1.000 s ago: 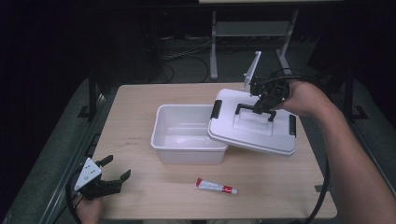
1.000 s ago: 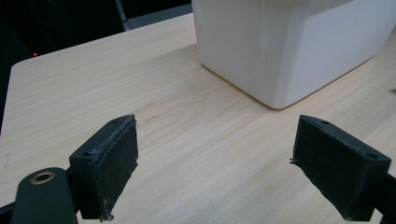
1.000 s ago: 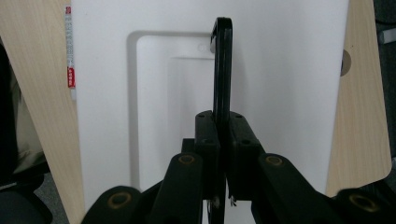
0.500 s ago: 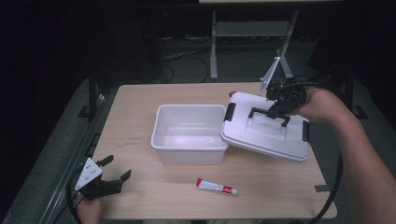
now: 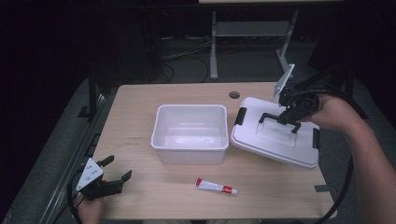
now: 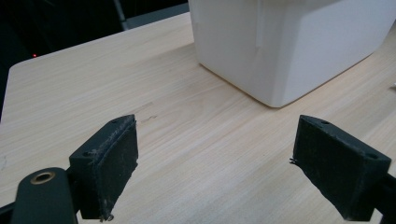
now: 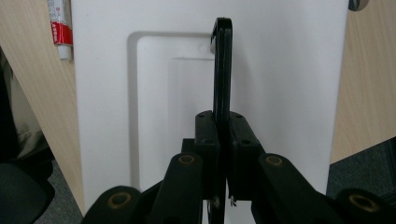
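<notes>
A white lid point(image 5: 275, 137) with a black handle point(image 5: 280, 120) hangs tilted over the table's right side, its low edge near the wood. My right gripper point(image 5: 290, 111) is shut on that handle; in the right gripper view the jaws pinch the thin black handle point(image 7: 222, 70) against the white lid point(image 7: 280, 84). An open white box point(image 5: 190, 133) stands in the middle of the table, and its wall point(image 6: 285, 42) fills the top of the left gripper view. My left gripper point(image 5: 112, 179) rests open at the front left corner, nothing between its pads point(image 6: 116, 163).
A red and white tube point(image 5: 215, 186) lies near the front edge, below the box; its end point(image 7: 60, 28) is at the top left of the right gripper view. A round cable hole point(image 5: 234, 94) sits at the table's back. Dark floor and a stand lie beyond.
My right gripper has carried the lid to the right and down, off the box's right edge, so the box now stands fully uncovered. The left gripper has stayed put.
</notes>
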The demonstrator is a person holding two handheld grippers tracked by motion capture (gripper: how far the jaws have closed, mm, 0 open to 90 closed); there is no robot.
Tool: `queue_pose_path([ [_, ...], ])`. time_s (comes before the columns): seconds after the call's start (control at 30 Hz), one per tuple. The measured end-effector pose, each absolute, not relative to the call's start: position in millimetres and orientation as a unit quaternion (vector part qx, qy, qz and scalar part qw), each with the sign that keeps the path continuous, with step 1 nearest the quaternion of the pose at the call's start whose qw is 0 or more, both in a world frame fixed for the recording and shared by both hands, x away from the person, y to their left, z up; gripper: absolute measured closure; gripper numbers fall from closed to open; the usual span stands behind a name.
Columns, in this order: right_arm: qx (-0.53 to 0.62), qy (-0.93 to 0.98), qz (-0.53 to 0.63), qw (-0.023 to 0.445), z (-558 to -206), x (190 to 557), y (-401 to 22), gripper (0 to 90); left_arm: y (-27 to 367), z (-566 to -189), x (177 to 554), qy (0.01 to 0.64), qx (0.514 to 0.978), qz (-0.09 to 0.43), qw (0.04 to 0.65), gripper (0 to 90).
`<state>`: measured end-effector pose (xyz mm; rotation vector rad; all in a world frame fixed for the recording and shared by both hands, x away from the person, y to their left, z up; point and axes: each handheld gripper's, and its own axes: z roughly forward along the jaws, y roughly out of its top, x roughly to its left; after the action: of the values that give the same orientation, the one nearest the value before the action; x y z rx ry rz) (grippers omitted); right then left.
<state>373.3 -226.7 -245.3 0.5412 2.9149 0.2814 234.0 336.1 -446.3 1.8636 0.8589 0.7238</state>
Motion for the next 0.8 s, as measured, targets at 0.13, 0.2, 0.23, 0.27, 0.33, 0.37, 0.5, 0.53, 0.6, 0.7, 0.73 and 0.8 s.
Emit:
queue_pose_path([
  [0.13,0.188,0.974,0.095,0.078,-250,371,-233,84.2,336,-446,234,0.350,0.758,0.295,0.465,13.5],
  [0.2,0.191,0.974,0.095,0.077,-254,371,-236,84.2,336,-446,234,0.350,0.758,0.296,0.464,13.5],
  [0.23,0.192,0.974,0.095,0.076,-255,371,-237,84.2,336,-446,234,0.350,0.757,0.296,0.465,13.5],
  [0.27,0.194,0.974,0.095,0.075,-258,371,-238,84.2,336,-446,233,0.351,0.757,0.296,0.465,13.5],
  [0.33,0.197,0.973,0.093,0.071,-266,371,-242,84.2,336,-446,233,0.351,0.758,0.296,0.464,13.5],
  [0.37,0.197,0.973,0.093,0.071,-266,371,-242,84.2,336,-446,233,0.351,0.758,0.296,0.464,13.5],
  [0.5,0.201,0.973,0.093,0.064,-277,371,-246,84.1,337,-446,233,0.351,0.758,0.296,0.463,13.5],
  [0.53,0.202,0.973,0.093,0.063,-279,371,-247,84.1,337,-446,233,0.351,0.758,0.296,0.463,13.5],
  [0.6,0.204,0.973,0.093,0.062,-282,371,-248,84.1,337,-446,233,0.350,0.758,0.296,0.463,13.6],
  [0.7,0.206,0.972,0.094,0.057,-289,371,-249,84.1,336,-446,233,0.352,0.757,0.296,0.464,13.5],
  [0.73,0.207,0.972,0.095,0.056,-292,372,-250,84.1,336,-446,233,0.352,0.757,0.296,0.464,13.5],
  [0.8,0.208,0.972,0.092,0.052,-296,372,-250,84.1,336,-446,233,0.352,0.757,0.296,0.464,13.5],
])
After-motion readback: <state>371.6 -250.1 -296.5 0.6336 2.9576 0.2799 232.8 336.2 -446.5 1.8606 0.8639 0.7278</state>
